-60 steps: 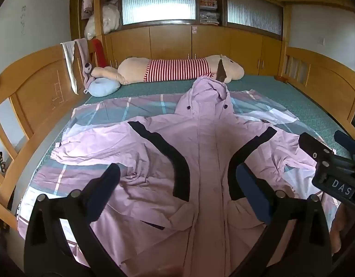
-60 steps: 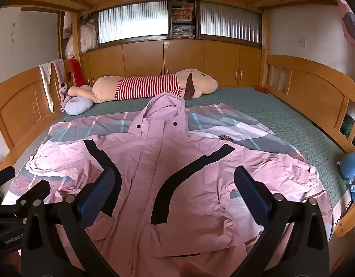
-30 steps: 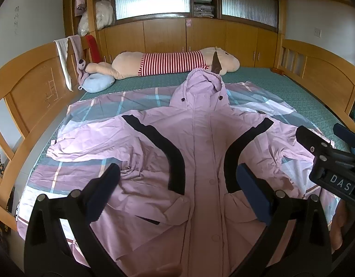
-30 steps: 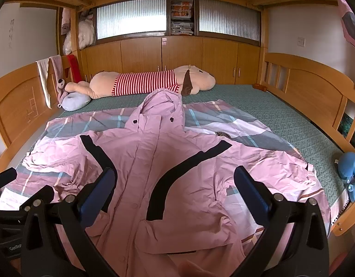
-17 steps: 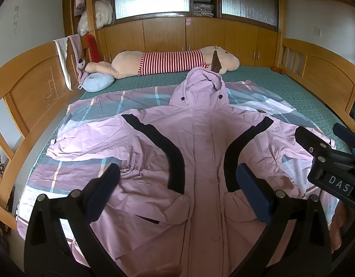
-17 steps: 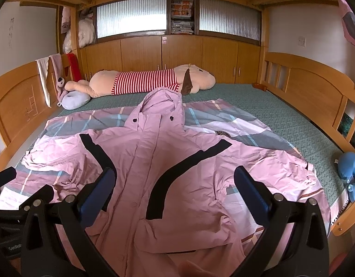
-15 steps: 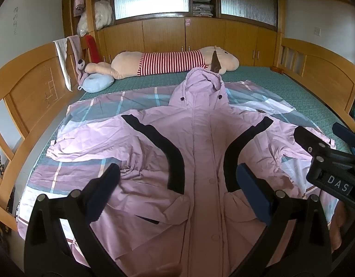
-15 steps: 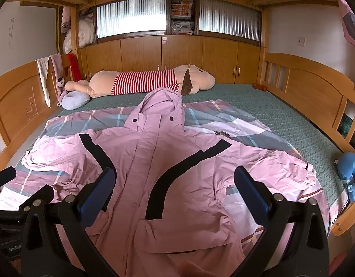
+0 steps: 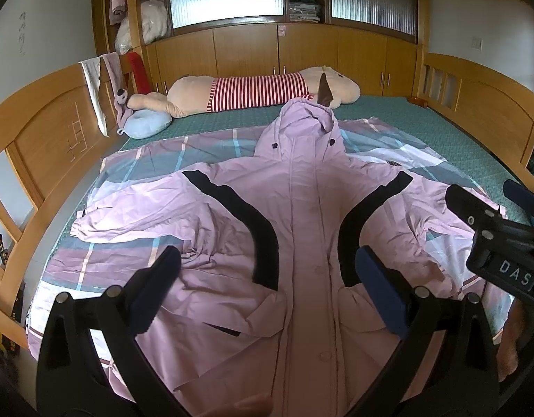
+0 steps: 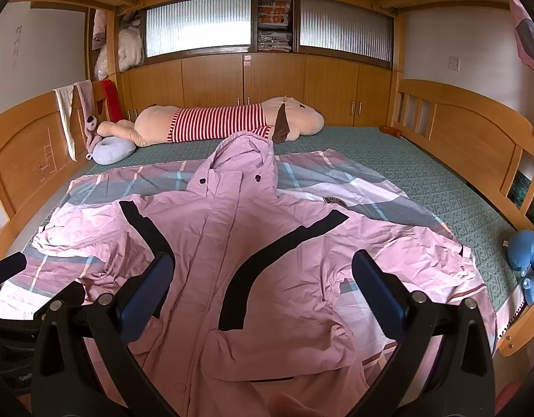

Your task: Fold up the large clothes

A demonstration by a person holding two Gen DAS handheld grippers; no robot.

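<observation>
- Jacket (image 9: 301, 229), pink with black curved stripes, lies front-up and spread flat on the bed (image 10: 440, 187); its hood (image 10: 244, 154) points to 12 o'clock and its hem to 6 o'clock, nearest the person. I judge it is laid out this way so that both sleeves and the button placket are within reach before any fold is made.
- Plaid sheet (image 9: 156, 160) lies under the jacket, probably as a smooth base for folding.
- Striped plush toy (image 10: 225, 121) lies across the far end at 12 o'clock, clear of the folding area.
- Left sleeve (image 9: 138, 215) runs out toward 9 o'clock and is rumpled; right sleeve (image 10: 399, 250) runs toward 3 o'clock.
- Left gripper (image 9: 267, 278) hovers over the hem, jaws wide and holding nothing.
- Right gripper (image 10: 263, 278) hovers beside it at the same end, jaws also wide and empty. No fold looks begun.
</observation>
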